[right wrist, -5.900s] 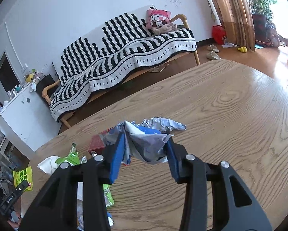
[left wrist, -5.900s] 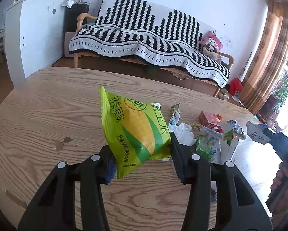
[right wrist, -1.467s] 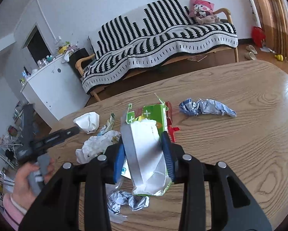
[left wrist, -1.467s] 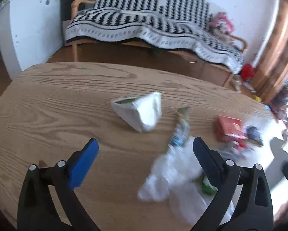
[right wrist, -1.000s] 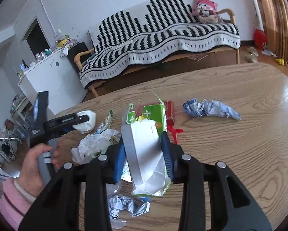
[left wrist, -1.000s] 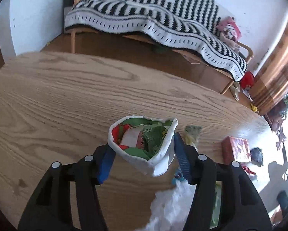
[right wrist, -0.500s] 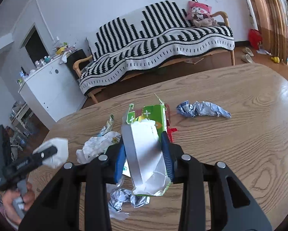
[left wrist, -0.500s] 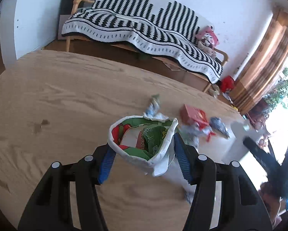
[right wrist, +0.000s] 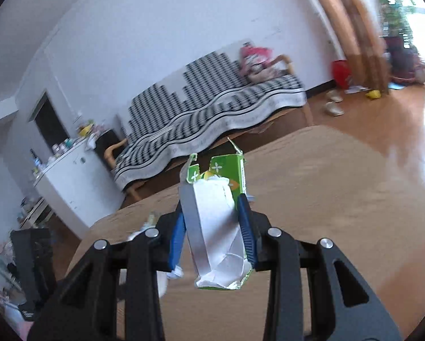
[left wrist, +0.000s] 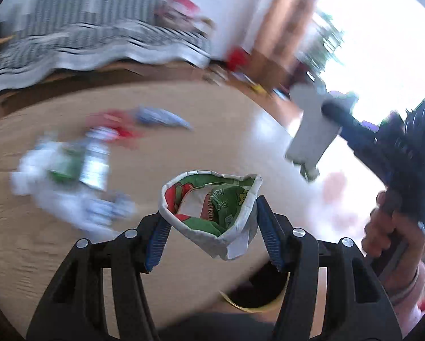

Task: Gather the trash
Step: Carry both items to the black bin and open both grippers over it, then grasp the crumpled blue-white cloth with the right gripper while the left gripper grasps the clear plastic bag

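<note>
The left gripper [left wrist: 211,234] is pinching a crumpled paper cup [left wrist: 212,210], and the right gripper [right wrist: 212,230] is clamping a torn green carton [right wrist: 216,227]; both are now being carried off the table [left wrist: 27,241] toward its near edge, where half a second ago they hung over the litter (the remaining wrappers [left wrist: 78,167] are blurring behind); a dark round opening [left wrist: 258,295], probably the bin, is showing below, so the drop is likely coming next.

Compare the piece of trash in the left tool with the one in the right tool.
The crumpled white wrapper with red-and-green print is soft, squashed into an open pouch; the flattened green-and-white carton is stiffer, angular and taller, with a torn top. Both are clamped between blue pads.
</note>
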### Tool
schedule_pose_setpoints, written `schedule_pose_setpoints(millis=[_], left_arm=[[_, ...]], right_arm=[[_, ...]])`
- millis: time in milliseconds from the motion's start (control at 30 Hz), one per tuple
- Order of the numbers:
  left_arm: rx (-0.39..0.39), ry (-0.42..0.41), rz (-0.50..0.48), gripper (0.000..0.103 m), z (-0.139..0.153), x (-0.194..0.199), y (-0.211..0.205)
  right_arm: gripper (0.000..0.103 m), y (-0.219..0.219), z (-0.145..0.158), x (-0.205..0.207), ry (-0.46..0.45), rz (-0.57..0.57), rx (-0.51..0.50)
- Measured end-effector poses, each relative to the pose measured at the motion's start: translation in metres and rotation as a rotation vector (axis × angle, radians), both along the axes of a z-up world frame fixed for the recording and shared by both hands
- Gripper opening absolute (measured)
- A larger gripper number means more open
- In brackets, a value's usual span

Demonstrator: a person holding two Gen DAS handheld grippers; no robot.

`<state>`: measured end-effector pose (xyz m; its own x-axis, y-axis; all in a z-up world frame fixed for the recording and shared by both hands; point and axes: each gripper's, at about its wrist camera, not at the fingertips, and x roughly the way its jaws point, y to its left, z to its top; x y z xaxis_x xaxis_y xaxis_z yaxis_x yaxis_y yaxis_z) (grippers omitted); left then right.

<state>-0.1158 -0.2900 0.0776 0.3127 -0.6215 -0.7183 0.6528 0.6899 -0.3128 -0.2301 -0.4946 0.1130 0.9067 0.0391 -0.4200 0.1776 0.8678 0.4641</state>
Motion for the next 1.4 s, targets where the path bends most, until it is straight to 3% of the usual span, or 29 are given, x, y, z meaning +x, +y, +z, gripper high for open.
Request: schedule_pose_setpoints(millis=[100, 200, 267, 333, 367, 467, 567, 800, 833, 900, 933, 967, 1100, 1200, 1400], left_arm=[[0.019, 0.1, -0.172, 0.057, -0.022, -0.049, -0.062], [0.113, 0.137, -0.276, 0.058, -0.064, -0.088, -0.111], [0.184, 0.175, -0.316, 0.058, -0.097, -0.102, -0.131], [0.245, 0.236, -0.336, 0.057, -0.126, -0.111, -0.14], [0.25, 0.233, -0.346, 0.057, -0.127, -0.112, -0.141], [0.289, 0.117, -0.365, 0.057, -0.122, -0.121, -0.148], [0.292, 0.173, -0.373, 0.057, -0.131, -0.119, -0.148], [0.287, 0.174, -0.394, 0.06, -0.131, -0.123, -0.141], [0.291, 0.165, -0.399, 0.065, -0.131, -0.124, -0.14], [0.275, 0.134, -0.396, 0.092, -0.133, -0.128, -0.151], [0.259, 0.113, -0.391, 0.097, -0.133, -0.133, -0.153], [0.246, 0.09, -0.4, 0.097, -0.131, -0.138, -0.15], [0.223, 0.085, -0.403, 0.097, -0.125, -0.141, -0.144], [0.135, 0.061, -0.343, 0.097, -0.104, -0.13, -0.133], [-0.075, 0.001, -0.095, 0.097, -0.033, -0.077, -0.059]], right_arm=[[0.035, -0.032, -0.018, -0.053, 0.073, -0.055, -0.031], [0.036, -0.055, -0.07, -0.08, 0.239, -0.067, -0.02], [0.036, -0.073, -0.132, -0.101, 0.35, -0.118, 0.102], [0.036, -0.083, -0.184, -0.121, 0.387, -0.158, 0.236], [0.036, -0.086, -0.2, -0.13, 0.393, -0.181, 0.269], [0.035, -0.092, -0.235, -0.143, 0.414, -0.219, 0.346], [0.035, -0.09, -0.24, -0.15, 0.423, -0.221, 0.338], [0.036, -0.099, -0.246, -0.142, 0.445, -0.216, 0.363], [0.041, -0.099, -0.245, -0.143, 0.443, -0.228, 0.368], [0.07, -0.102, -0.245, -0.141, 0.447, -0.251, 0.398], [0.094, -0.107, -0.245, -0.143, 0.447, -0.262, 0.434], [0.097, -0.109, -0.245, -0.145, 0.437, -0.268, 0.456], [0.097, -0.118, -0.238, -0.154, 0.413, -0.327, 0.48], [0.097, -0.118, -0.23, -0.162, 0.39, -0.391, 0.448], [0.097, -0.102, -0.203, -0.151, 0.394, -0.391, 0.228]])
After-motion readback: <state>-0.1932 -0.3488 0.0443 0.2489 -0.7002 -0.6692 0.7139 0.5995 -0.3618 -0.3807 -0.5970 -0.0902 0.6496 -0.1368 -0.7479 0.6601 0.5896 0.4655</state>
